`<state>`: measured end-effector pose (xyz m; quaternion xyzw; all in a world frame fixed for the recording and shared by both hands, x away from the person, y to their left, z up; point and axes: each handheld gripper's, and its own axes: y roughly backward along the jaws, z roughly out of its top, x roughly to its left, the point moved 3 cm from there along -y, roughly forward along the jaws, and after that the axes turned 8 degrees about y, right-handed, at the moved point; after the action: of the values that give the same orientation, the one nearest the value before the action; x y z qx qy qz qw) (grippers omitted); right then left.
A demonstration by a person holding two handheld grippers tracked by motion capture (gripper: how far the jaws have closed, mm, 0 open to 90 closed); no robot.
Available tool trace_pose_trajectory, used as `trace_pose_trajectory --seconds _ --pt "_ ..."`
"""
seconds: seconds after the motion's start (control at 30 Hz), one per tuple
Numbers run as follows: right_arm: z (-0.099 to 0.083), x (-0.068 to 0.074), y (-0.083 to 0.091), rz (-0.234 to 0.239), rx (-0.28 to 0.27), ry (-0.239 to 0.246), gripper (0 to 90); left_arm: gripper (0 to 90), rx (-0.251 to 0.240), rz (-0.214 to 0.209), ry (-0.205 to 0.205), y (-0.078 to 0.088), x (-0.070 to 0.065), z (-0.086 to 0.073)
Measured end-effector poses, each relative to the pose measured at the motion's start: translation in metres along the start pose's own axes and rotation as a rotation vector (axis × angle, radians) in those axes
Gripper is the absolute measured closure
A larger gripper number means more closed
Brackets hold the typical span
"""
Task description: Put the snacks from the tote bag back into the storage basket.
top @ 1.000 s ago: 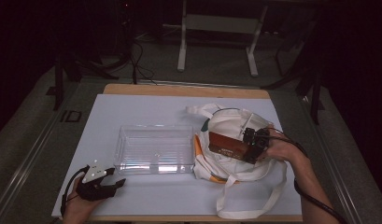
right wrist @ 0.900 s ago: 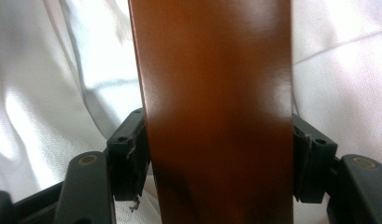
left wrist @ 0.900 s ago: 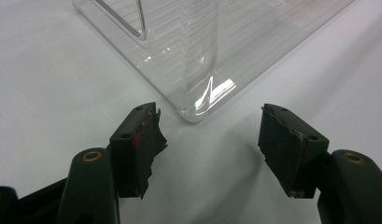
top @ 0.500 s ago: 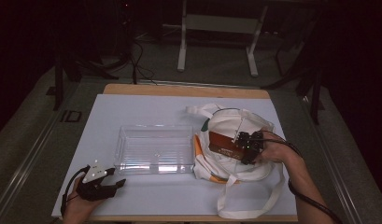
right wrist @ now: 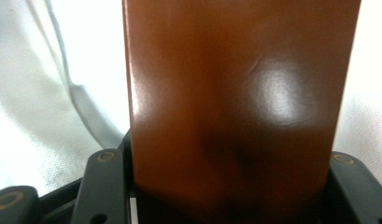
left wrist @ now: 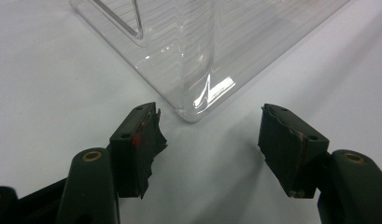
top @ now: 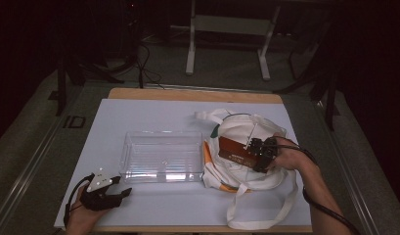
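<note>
White sheet [top: 153, 115] over the table, everything on it. Largest item: cloth tote bag [top: 246, 181], lower right of the high view, lying flat with its straps loose. On top of it, a brown box [top: 234, 149], right of centre.

Your right gripper [top: 254, 154] has just been closing; the box now sits between its jaws, sides flush against them in the right gripper view [right wrist: 235, 93], so I read it as gripped. Step in hand: taking hold of the box on the bag. Next move likely calls for a clean lift clear of the cloth and straps.

Clear plastic bin [top: 161, 155], centre, just left of the bag: nothing in it.

Your left gripper [top: 122, 195], lower left, rests on the sheet with jaws apart, gripping nothing, near the bin's corner [left wrist: 193, 112].
</note>
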<state>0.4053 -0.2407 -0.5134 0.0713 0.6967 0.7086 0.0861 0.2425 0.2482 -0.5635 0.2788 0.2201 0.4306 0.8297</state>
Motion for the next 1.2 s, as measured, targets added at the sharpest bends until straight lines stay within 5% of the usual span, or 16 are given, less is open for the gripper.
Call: trace_pose_trajectory --seconds 1.2 --pt "-0.014 0.004 0.049 -0.049 -0.112 0.037 43.1 37.9 0.001 -0.002 0.002 0.0 0.0 0.0"
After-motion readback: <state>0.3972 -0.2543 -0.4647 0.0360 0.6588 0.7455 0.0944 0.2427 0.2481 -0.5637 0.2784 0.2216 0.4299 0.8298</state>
